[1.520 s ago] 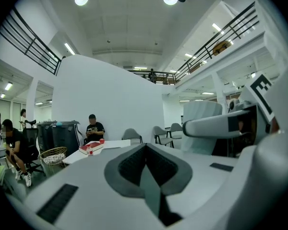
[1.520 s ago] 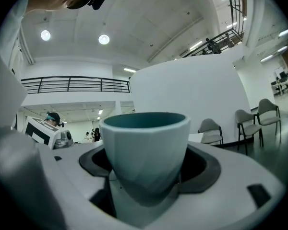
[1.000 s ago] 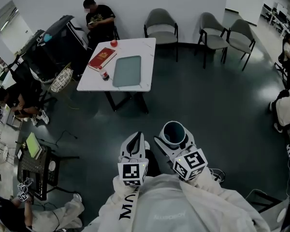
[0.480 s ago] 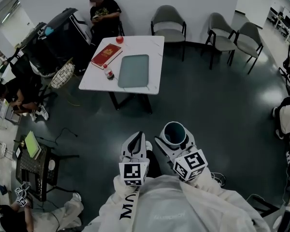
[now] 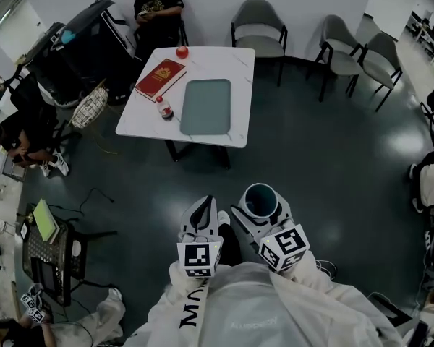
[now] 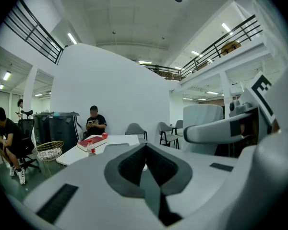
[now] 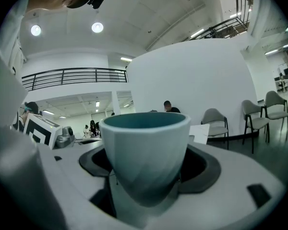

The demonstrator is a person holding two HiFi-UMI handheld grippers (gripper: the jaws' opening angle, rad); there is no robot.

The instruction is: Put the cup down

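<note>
The right claw (image 5: 263, 214) is spread wide and pinches a teal cup (image 5: 260, 199) by its lower body, with the cup upright and mouth up. It hangs over the dark floor (image 5: 325, 172), well apart from the white desk (image 5: 240, 74). The left claw (image 5: 202, 212) is just beside it, its jaws pressed together on nothing.

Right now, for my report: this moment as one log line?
right tongs: shut on cup, upright | left tongs: shut, empty | table: ahead

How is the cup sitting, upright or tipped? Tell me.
Upright: the cup stands rim-up and level, clamped in the right gripper.
</note>
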